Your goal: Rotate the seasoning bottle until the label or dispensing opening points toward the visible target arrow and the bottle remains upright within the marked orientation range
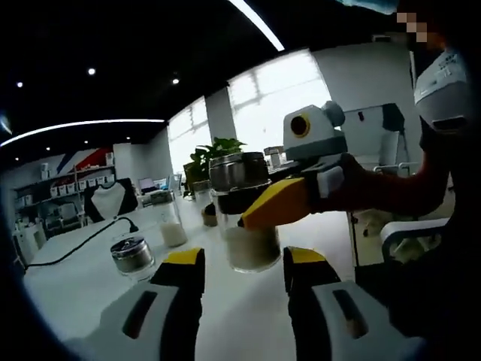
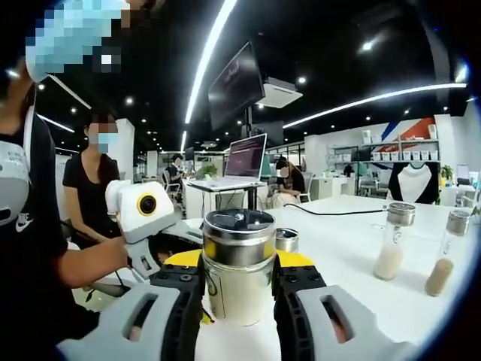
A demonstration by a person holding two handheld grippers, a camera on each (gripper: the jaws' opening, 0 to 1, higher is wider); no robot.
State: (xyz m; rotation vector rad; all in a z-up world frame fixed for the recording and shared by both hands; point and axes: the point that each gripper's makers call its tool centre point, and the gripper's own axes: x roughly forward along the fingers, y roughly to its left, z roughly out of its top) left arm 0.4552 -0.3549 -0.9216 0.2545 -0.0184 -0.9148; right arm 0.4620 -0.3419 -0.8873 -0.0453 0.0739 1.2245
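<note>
The right claw [image 2: 237, 297] is clamped round the seasoning bottle [image 2: 239, 265], upright on the white table [image 2: 353, 248] — a grip for twisting it; the left claw [image 1: 242, 274] waits apart, just short

An open-plan office: white desks [image 2: 353, 226], a laptop [image 2: 244, 159], a hanging monitor [image 2: 235, 84], display shelves [image 2: 398, 156]
</note>
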